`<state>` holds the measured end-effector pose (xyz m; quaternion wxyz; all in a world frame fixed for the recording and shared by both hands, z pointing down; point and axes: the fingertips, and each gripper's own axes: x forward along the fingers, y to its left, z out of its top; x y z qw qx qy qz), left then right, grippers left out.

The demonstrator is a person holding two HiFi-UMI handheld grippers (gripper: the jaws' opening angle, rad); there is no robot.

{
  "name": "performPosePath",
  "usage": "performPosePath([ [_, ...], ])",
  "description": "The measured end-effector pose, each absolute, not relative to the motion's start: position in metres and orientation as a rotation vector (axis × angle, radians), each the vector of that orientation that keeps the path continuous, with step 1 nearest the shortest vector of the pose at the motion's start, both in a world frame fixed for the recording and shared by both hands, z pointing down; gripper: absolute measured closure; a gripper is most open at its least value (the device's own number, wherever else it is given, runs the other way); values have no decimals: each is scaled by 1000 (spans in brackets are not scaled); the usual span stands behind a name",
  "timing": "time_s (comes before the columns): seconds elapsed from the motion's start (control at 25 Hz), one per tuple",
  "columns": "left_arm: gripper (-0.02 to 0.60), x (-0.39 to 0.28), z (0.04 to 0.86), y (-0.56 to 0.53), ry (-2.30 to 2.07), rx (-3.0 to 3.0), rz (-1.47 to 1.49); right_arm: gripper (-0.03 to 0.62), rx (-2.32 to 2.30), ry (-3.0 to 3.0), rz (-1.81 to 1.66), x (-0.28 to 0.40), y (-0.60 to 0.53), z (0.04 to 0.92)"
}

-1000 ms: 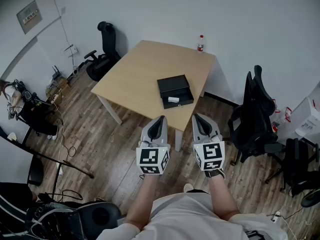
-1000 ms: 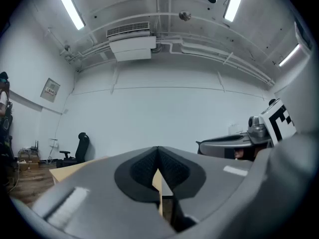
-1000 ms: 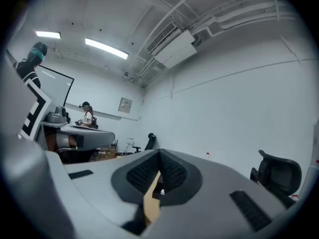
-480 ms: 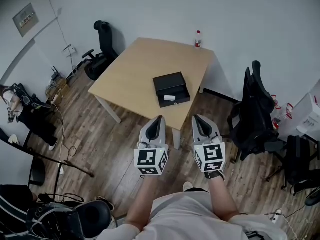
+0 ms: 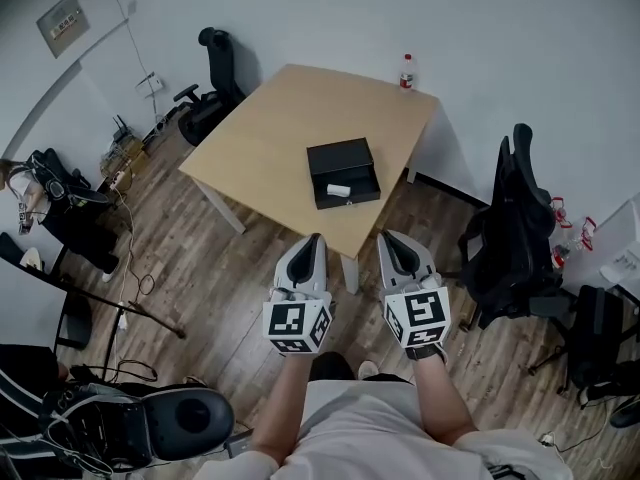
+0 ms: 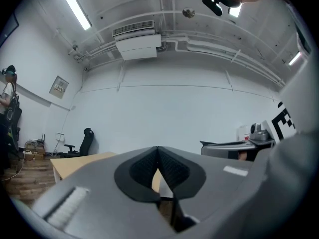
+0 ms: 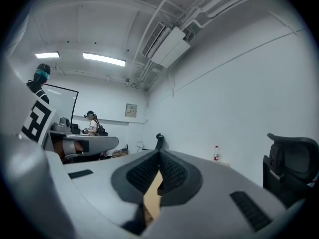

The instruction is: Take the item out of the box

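Note:
An open black box [image 5: 344, 171] lies on the wooden table [image 5: 290, 128], near its front right corner. A small white item [image 5: 339, 190] rests inside it, toward the near wall. My left gripper [image 5: 314, 240] and right gripper [image 5: 385, 238] are held side by side above the floor, short of the table's near corner. Both are shut with nothing between their jaws. In the left gripper view the jaw tips [image 6: 158, 149] meet, with the table edge behind. In the right gripper view the tips [image 7: 159, 153] also touch.
A plastic bottle [image 5: 407, 71] stands at the table's far right corner. A black office chair [image 5: 512, 228] sits to the right of the table, another [image 5: 210, 88] at the far left. Cables and gear [image 5: 90, 168] lie on the wood floor at left.
The head view has shifted slightly, so the table and box sit a little lower and to the right. Both grippers keep their place in front of the body, still shut.

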<state>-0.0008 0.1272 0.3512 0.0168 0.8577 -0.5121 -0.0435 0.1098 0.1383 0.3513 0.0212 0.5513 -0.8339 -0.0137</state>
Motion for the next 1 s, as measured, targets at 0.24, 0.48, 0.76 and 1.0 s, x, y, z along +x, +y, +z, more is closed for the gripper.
performPosePath([
  [0.24,572,5,365,121,-1628,2637,-50,582,1668,-2607,5,113,132,366],
  [0.48,572,5,372,91,-1616,2638,-61,582,1697,-2579,-5,119,108,372],
  [0.76,572,3,366,5,-1592,2682,-64,582,1728,-2538,-42,116,24,364],
  [1.0,572,-14,343,-88,-1596,2717,-117,582,1693,-2555,-154,84,-68,337],
])
